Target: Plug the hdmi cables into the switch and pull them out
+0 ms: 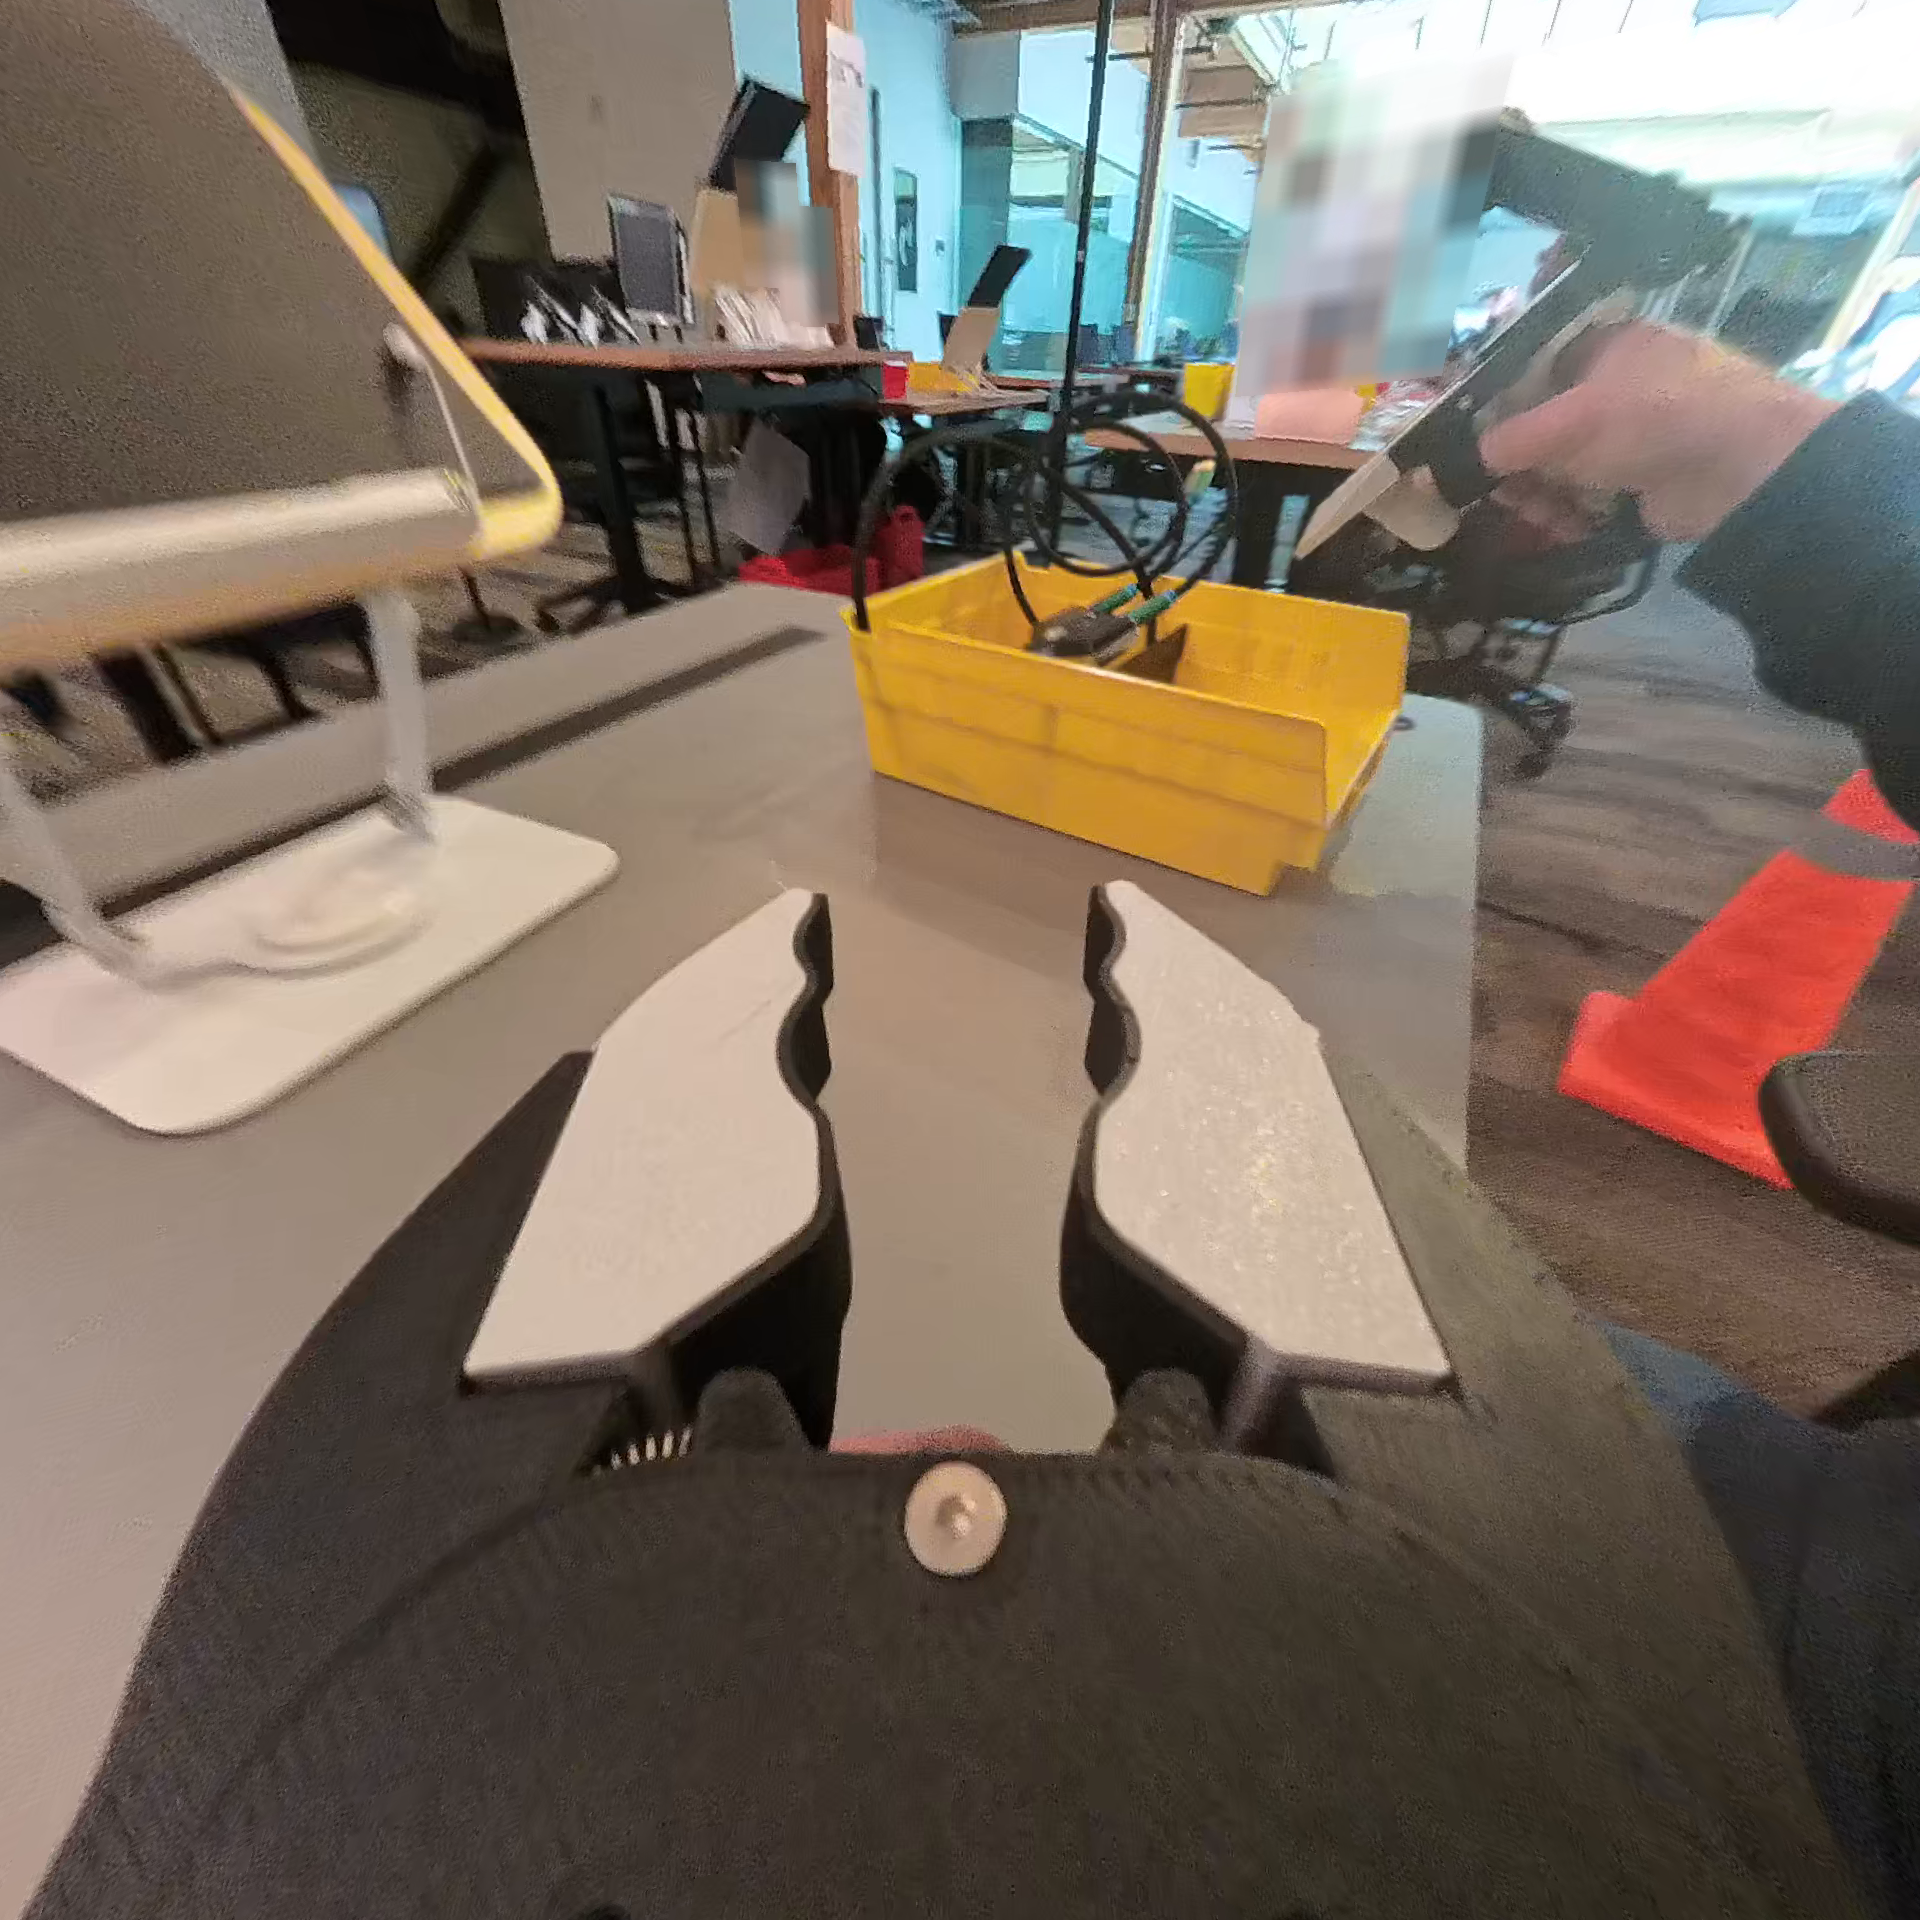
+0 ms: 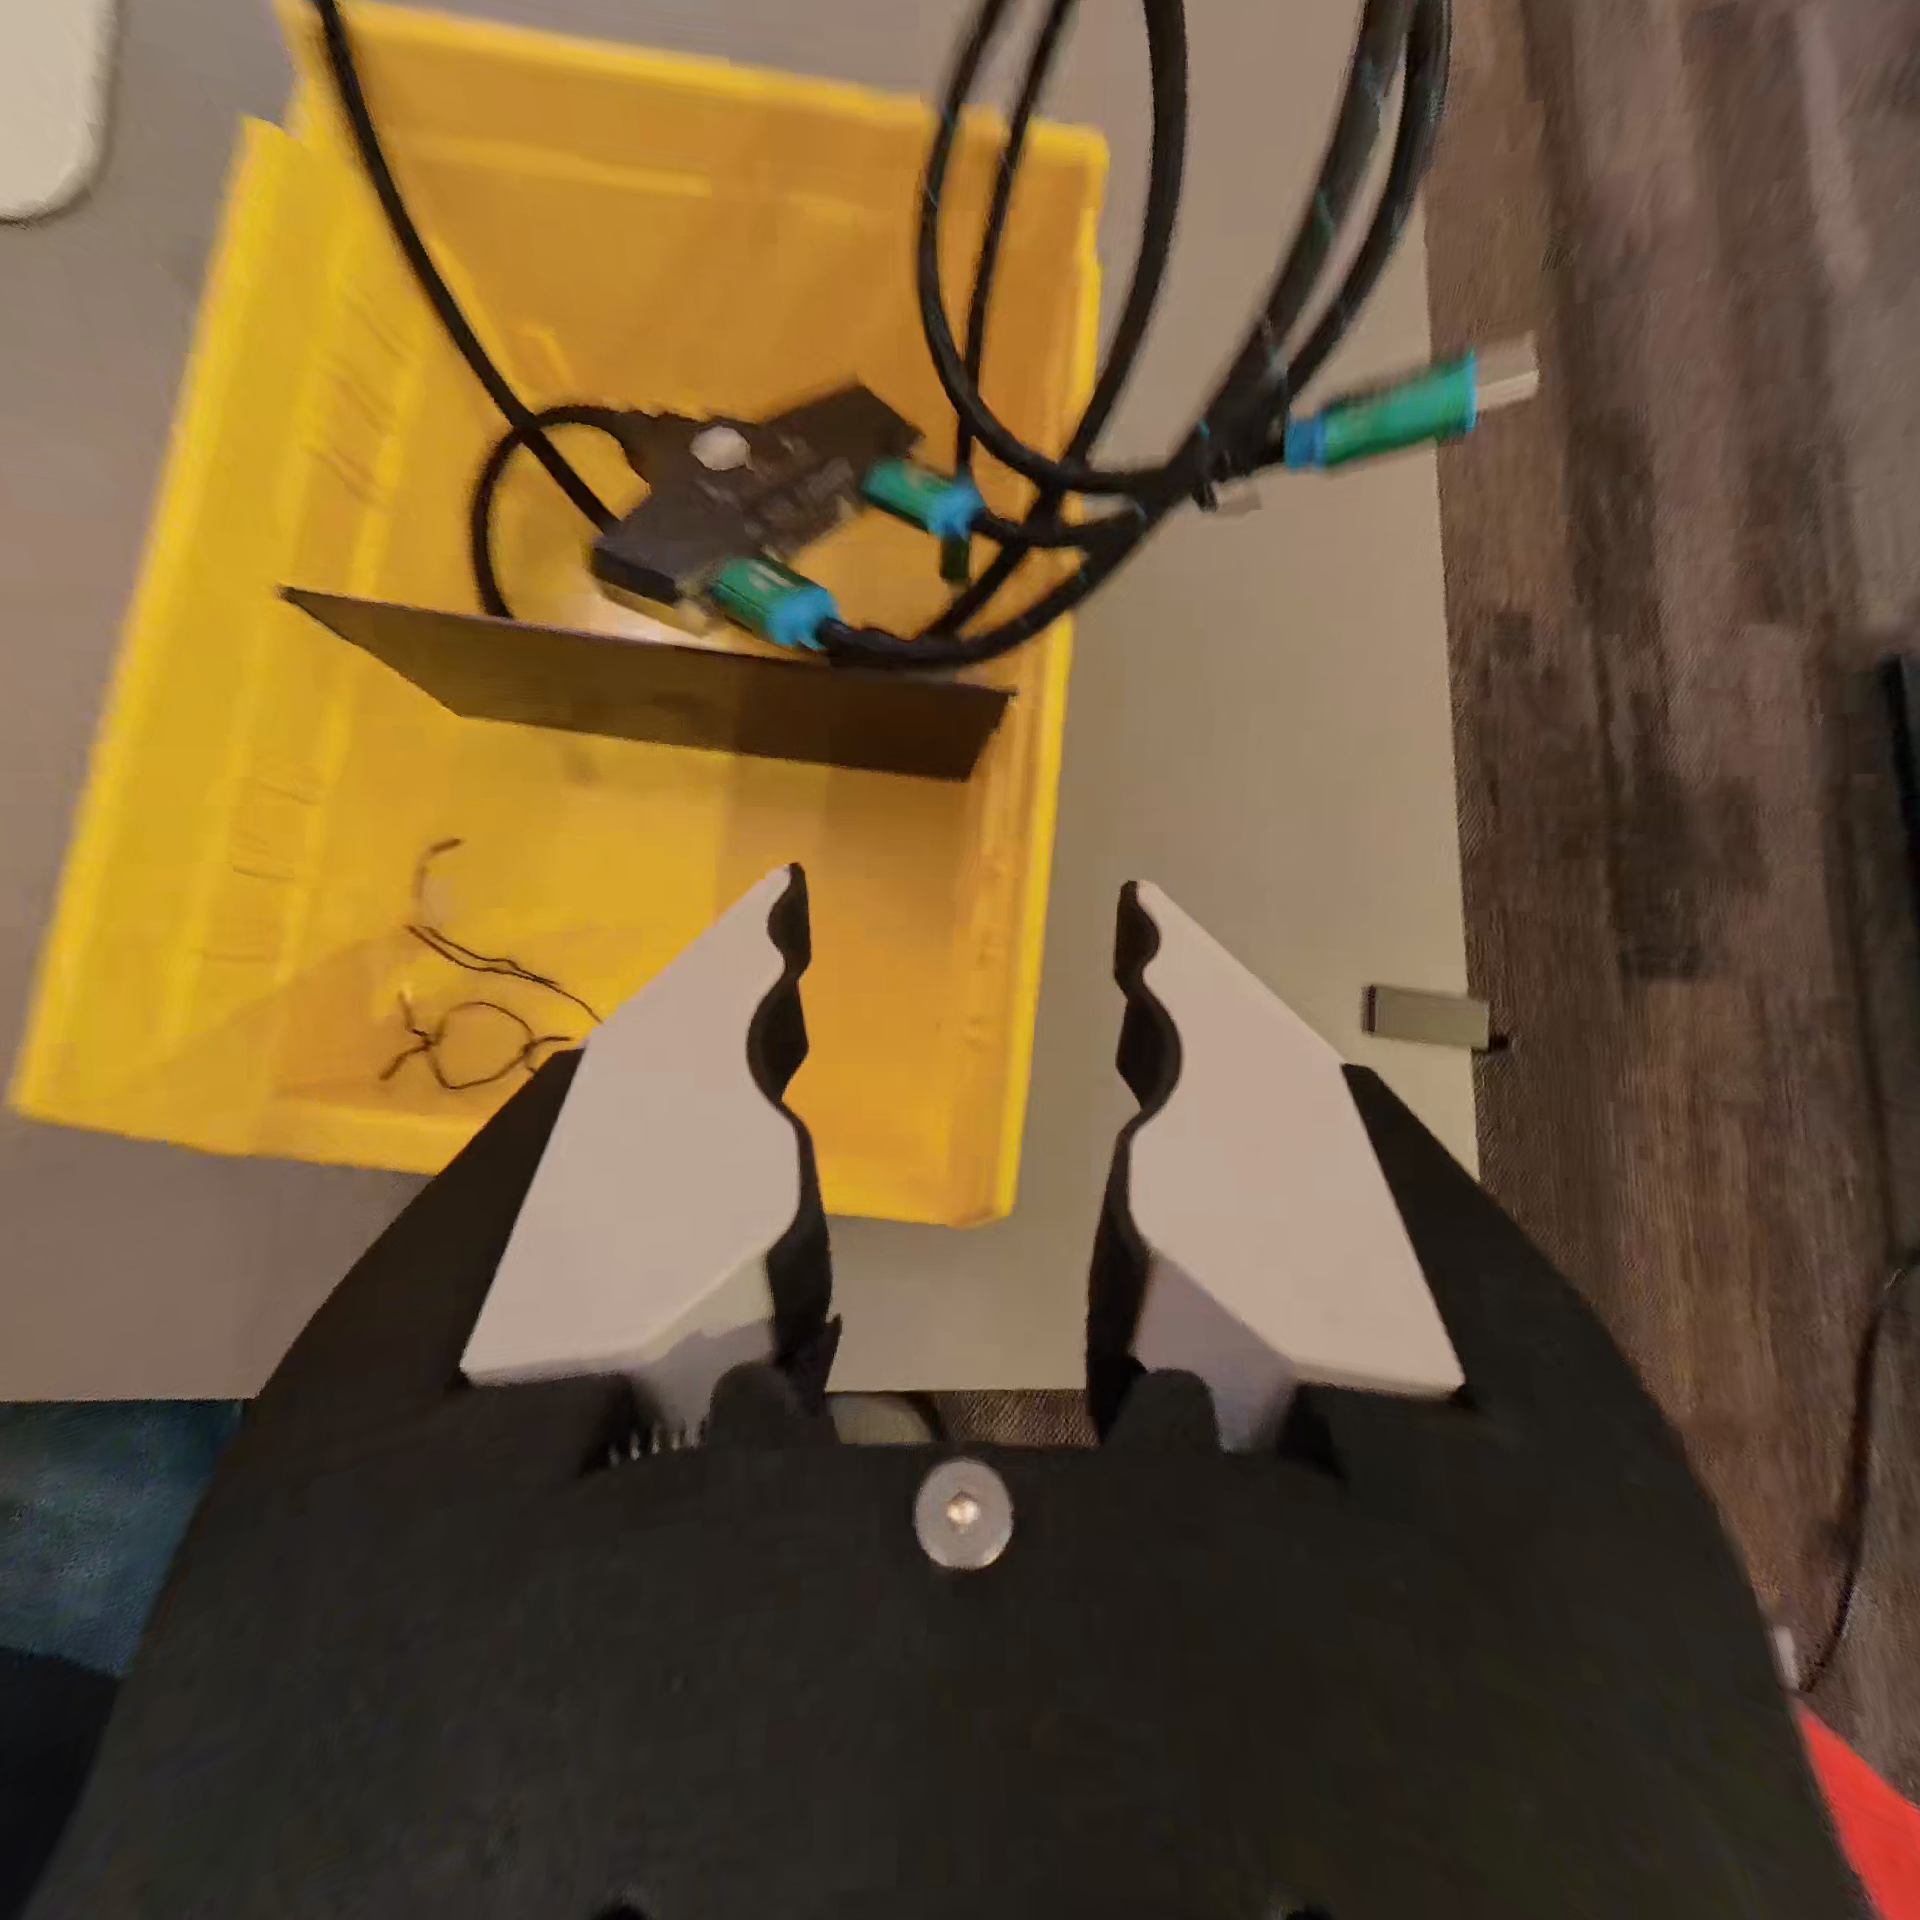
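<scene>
The left gripper (image 1: 956, 940) hangs low over a grey table (image 1: 935, 1195), jaws spread and holding nothing. Ahead of it sits a yellow bin (image 1: 1122, 748), with a white tablet stand (image 1: 312, 935) off to its left and an orange cone (image 1: 1745, 997) on the wood floor to its right; desks fill the room behind. The right gripper (image 2: 961, 894), also spread and empty, looks down into the bin (image 2: 312, 727), where the black switch (image 2: 748, 488) lies beyond a dark divider (image 2: 665, 696), green-ended HDMI cables (image 2: 1039, 312) looping above it.

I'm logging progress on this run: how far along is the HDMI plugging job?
Two green plugs already look seated at the black switch in the yellow bin. Nothing is in hand: left gripper and right gripper have open, empty jaws. One green plug still hangs free; pulling out remains.
</scene>
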Demonstrator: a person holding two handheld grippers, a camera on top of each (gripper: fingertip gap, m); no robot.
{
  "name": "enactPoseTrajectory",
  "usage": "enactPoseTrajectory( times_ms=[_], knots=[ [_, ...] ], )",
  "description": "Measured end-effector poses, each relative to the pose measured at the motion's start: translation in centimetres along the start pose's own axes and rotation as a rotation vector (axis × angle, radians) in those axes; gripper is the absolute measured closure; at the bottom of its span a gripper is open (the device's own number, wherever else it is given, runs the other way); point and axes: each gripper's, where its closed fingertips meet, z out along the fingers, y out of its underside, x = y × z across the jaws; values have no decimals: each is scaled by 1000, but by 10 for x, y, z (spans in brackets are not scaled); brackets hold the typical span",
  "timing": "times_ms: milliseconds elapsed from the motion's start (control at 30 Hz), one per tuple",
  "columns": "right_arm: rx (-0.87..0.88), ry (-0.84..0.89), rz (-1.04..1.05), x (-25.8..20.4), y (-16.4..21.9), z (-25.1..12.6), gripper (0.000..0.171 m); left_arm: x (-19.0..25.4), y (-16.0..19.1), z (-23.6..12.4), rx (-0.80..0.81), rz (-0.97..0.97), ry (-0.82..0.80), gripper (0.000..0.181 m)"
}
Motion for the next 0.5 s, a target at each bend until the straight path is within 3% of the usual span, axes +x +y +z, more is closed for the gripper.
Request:
enactPoseTrajectory(
  times_ms=[133,300,500],
  knots=[
    [146,-3,-115,-41,-31,-34,121,-17,-44,-37,-66,252,-132,136],
    [272,-137,-297,-130,-61,-57,128,-86,-83,-110,-272,495,-381,137],
    [337,-340,-459,-236,-72,-65,129,-160,-77,-190,-562,517,-468,135]
  ],
)
